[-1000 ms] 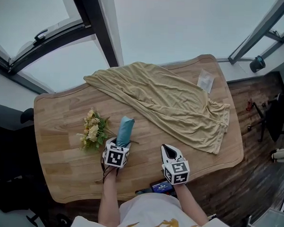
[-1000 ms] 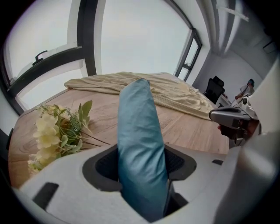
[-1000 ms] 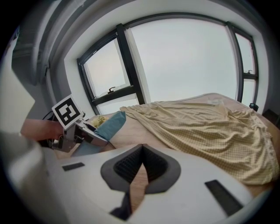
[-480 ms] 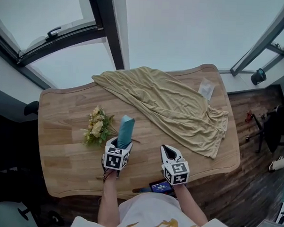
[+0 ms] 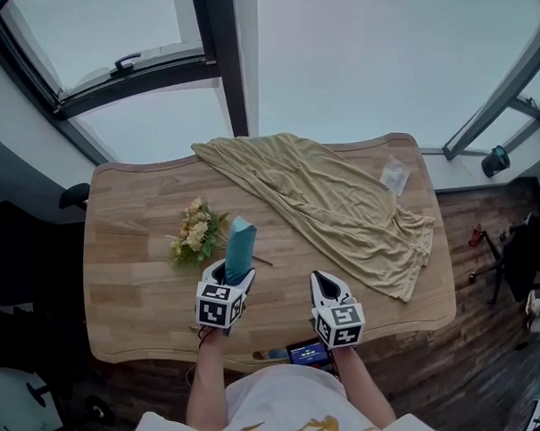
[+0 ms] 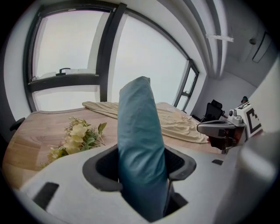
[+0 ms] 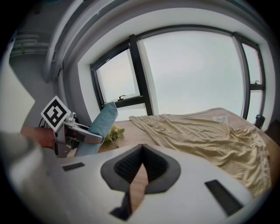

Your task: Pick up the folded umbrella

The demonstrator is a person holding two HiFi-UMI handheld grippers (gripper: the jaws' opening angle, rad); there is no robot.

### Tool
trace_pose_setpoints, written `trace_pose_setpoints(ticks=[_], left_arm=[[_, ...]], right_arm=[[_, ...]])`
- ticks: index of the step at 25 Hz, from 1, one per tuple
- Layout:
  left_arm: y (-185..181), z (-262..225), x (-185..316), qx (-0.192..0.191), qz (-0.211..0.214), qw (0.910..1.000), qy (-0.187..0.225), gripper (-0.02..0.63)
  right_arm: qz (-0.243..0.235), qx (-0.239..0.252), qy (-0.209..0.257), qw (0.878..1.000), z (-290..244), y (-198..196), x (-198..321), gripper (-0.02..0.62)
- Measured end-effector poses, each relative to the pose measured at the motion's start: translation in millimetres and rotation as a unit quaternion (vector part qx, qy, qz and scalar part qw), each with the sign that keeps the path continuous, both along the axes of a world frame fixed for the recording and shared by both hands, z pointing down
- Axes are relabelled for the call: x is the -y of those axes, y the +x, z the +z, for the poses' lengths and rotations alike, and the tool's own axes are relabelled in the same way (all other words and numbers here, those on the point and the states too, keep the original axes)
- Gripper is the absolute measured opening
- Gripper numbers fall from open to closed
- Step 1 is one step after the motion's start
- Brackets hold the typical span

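**Head view, left to right: folded umbrella in hand, clear of the table**

Far left, bare wood of the table [image 5: 133,276]. A bunch of flowers [image 5: 196,235] lies on it, just left of the work and untouched.

Next, the left gripper [image 5: 231,273]. Its jaws are clamped on the folded umbrella [image 5: 240,246], with a pad pressing each flank of the teal sleeve. The left gripper view confirms the sleeve fills the gap between the pads. The umbrella juts up and forward out of the jaws. The right gripper view shows it tilted, its free end well above the tabletop. It is judged to be lifted off the table; its lower end is hidden behind the gripper body.

Handling, as a judgement: light and compact. The fabric sleeve is soft and wrinkled over a stiff core, so it may slide or twist inside the pads. The hold sits near the lower end. A hold nearer the middle would lever less.

Right of centre, the right gripper [image 5: 320,280] hovers over the table near its front edge. Its jaws are together at the tips and carry nothing.

Further right, a tan cloth [image 5: 342,209] sprawls across the table, well apart from both grippers. A small clear packet [image 5: 394,178] lies at the far right corner.
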State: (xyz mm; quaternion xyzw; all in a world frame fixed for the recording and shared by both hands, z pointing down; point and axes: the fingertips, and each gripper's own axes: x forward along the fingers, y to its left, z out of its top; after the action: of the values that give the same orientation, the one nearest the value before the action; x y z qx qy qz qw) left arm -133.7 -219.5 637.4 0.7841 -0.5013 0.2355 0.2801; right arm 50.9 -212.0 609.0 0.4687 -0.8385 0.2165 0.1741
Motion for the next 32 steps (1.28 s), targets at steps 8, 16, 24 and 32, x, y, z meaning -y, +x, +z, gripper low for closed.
trace_pose_setpoints(ticks=[8, 16, 24, 32], left_arm=[[-0.8, -41.1, -15.7, -0.029, -0.018, 0.9969, 0.071, 0.281], [-3.3, -80.9, -50.8, -0.096, -0.041, 0.9853, 0.135, 0.281], [-11.7, -95.8, -88.3, -0.137, -0.057, 0.9756, 0.161, 0.28], [-9.0, -104.6, -110.1, -0.154, -0.063, 0.9691, 0.182, 0.28]], right_arm=[[0.003, 0.003, 0.036, 0.999, -30.9, 2.6, -16.7, 0.011], [0.011, 0.008, 0.06, 0.998, -53.8, 6.0, -55.4, 0.011], [0.022, 0.006, 0.065, 0.998, -61.5, 5.7, -86.8, 0.011], [0.032, 0.009, 0.059, 0.998, -69.8, 16.6, -104.4, 0.011]])
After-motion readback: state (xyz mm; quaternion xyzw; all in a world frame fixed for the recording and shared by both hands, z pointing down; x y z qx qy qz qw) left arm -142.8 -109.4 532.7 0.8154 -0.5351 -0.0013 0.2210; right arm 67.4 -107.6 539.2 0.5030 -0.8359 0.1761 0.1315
